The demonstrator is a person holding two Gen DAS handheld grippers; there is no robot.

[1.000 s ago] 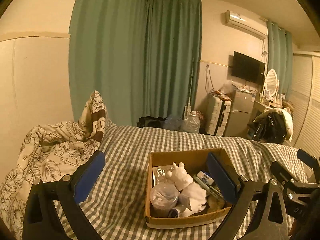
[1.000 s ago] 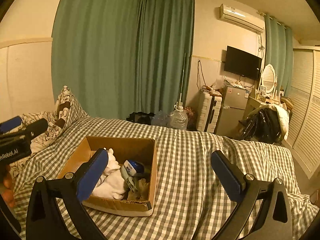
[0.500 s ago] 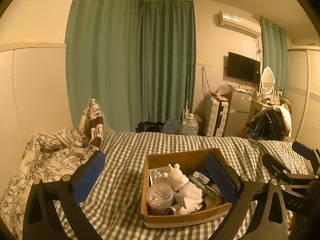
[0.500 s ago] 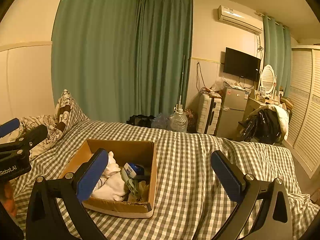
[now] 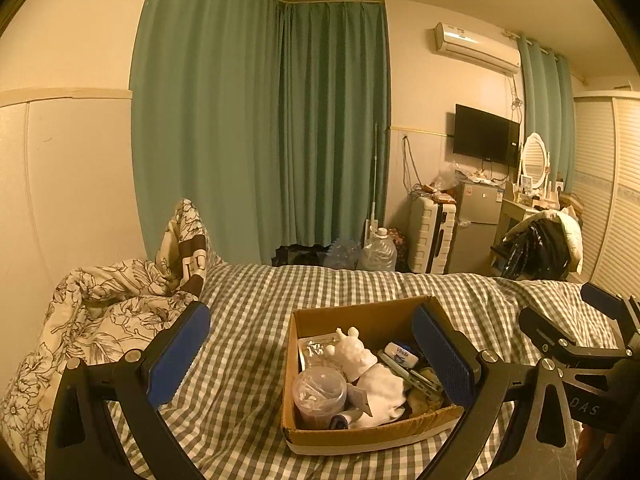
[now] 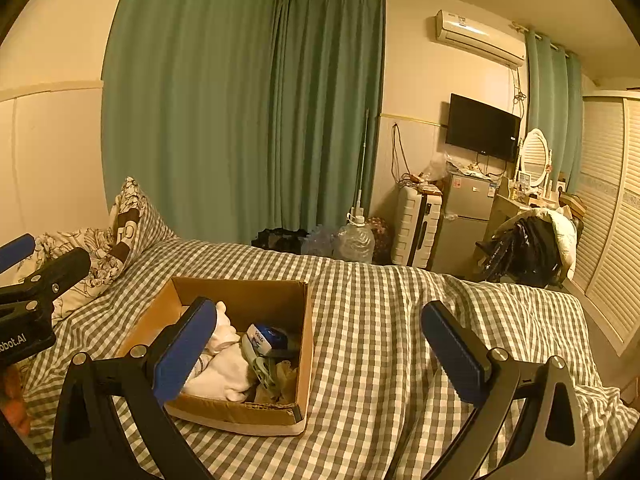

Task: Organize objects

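An open cardboard box [image 5: 360, 436] sits on the checked bed; it also shows in the right wrist view [image 6: 306, 344]. Inside it lie a white bear figurine [image 5: 354, 354], a clear plastic jar [image 5: 319, 394], white cloth [image 5: 382, 394] and a blue-and-white tissue pack [image 5: 401, 355], which also shows in the right wrist view [image 6: 266, 338]. My left gripper [image 5: 310, 358] is open and empty, held above the box's near left side. My right gripper [image 6: 320, 350] is open and empty, held to the right of the box.
A floral quilt and pillow [image 5: 112, 312] are heaped at the bed's left. The checked bedspread [image 6: 400, 320] stretches to the right of the box. Beyond the bed stand water bottles [image 5: 378, 254], a white suitcase [image 5: 432, 236], a small fridge [image 5: 478, 226] and a chair with clothes [image 5: 536, 248].
Both grippers have tilted up and drawn back slightly, so the box sits lower and nearer in both views. Both stay open and empty.
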